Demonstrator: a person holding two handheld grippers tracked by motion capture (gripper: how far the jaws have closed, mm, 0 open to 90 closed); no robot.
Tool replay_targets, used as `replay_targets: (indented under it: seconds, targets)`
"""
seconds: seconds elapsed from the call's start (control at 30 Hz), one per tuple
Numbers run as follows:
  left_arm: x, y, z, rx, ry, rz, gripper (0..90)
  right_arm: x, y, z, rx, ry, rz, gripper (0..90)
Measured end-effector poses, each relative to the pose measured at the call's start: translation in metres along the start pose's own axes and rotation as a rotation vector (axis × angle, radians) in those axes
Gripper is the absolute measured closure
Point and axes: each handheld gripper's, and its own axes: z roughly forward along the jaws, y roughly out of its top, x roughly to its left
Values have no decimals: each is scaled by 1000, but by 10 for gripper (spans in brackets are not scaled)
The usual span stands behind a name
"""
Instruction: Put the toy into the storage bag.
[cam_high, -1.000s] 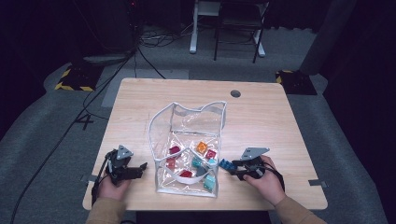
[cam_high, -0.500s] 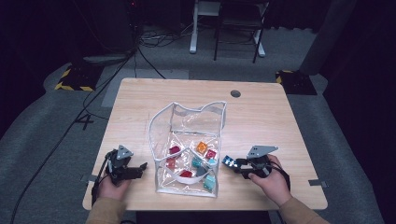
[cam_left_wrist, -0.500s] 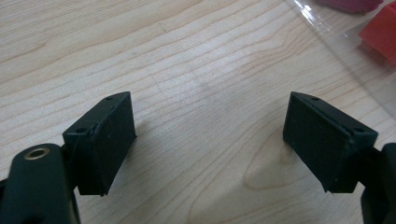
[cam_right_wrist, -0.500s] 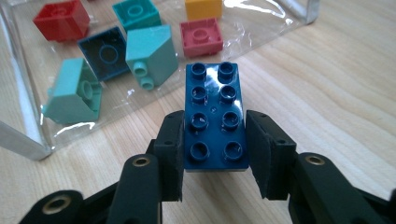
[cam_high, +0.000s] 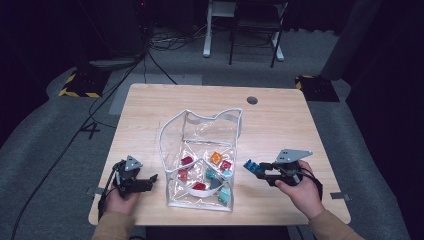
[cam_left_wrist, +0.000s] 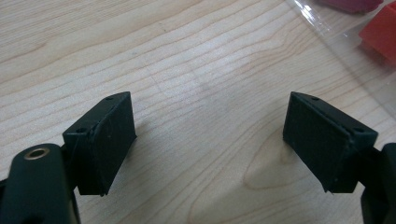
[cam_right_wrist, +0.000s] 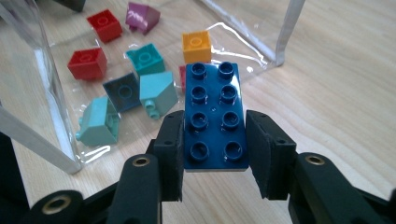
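Item: blue eight-stud brick (cam_right_wrist: 215, 116), which I am gripping by its long sides in my right claw (cam_right_wrist: 214, 154), beside the clear bag (cam_high: 172, 132). Left claw (cam_left_wrist: 210, 140) idling wide over counter (cam_high: 150, 105). Handling: I am keeping the brick level, aiming over the bag's rim.

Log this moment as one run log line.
right gripper: shut on blue brick | left gripper: open | clear bag: bricks inside

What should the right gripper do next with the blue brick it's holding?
Probably carry it left over the clear bag's opening. The right gripper is clamped on the blue brick, held above the table beside the bag, where other bricks already lie. The left gripper rests open.
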Motion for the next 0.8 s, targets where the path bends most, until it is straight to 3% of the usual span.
replay_targets:
  seconds: [0.8]
  targets:
    - [0, 0, 0, 0, 0, 0, 173, 4, 47, -46, -142, -6, -29, 595]
